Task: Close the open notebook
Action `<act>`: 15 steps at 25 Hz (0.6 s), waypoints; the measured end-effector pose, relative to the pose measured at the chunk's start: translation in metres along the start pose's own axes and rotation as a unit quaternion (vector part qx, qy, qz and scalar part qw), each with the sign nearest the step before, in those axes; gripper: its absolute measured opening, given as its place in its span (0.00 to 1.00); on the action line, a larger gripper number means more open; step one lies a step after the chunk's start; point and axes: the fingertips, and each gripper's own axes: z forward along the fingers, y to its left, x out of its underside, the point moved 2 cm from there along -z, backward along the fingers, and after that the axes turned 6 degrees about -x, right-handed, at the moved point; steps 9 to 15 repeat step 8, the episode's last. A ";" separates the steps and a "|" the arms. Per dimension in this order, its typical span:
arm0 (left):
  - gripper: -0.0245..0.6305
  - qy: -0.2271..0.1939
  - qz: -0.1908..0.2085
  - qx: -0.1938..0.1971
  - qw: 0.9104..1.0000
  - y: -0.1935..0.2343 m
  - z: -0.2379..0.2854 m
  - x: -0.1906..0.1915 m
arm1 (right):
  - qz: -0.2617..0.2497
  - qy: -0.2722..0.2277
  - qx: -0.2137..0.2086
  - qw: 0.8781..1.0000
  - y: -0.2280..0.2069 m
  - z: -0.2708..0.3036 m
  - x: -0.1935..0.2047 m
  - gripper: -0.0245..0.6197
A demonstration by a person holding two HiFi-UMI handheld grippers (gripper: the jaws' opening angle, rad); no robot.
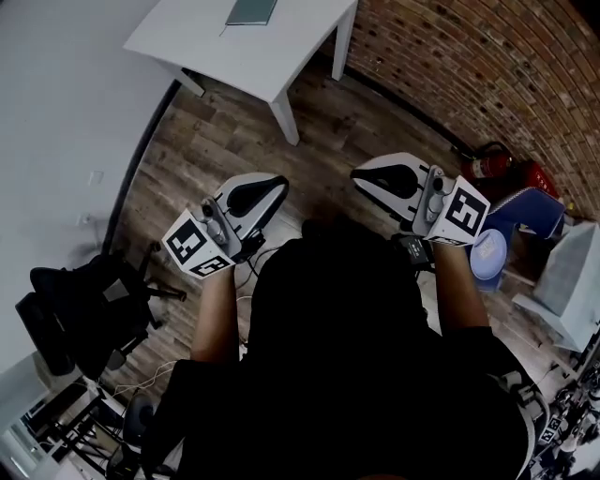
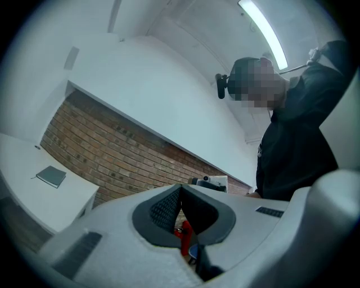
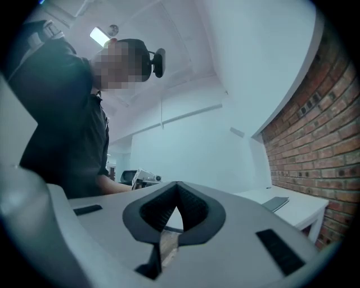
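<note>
Left gripper (image 2: 180,190): jaws together, empty.
Right gripper (image 3: 176,188): jaws together, empty.
Thin grey-green notebook (image 1: 251,11): far ahead; probably light, floppy cover.
Hold: cover's free edge, probably.

Black short-sleeved top (image 1: 356,366) fills the head view, with a dark watch (image 1: 412,251) on the right wrist. Left claw (image 1: 274,186) and right claw (image 1: 361,176) are smooth white shells with dark grey textured pads (image 2: 163,208). Each carries a black-and-white marker cube (image 1: 194,246). A black camera (image 2: 223,85) is mounted at the head.
</note>
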 end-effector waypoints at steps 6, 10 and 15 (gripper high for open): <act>0.06 0.005 0.024 0.028 0.999 -0.008 0.016 -0.001 | -0.004 0.007 0.019 1.000 0.002 -0.007 0.006 0.05; 0.06 0.008 0.029 0.030 0.999 -0.007 0.018 0.003 | -0.009 0.012 0.020 1.000 0.001 -0.008 0.010 0.05; 0.06 0.008 0.029 0.030 0.999 -0.007 0.018 0.003 | -0.009 0.012 0.020 1.000 0.001 -0.008 0.010 0.05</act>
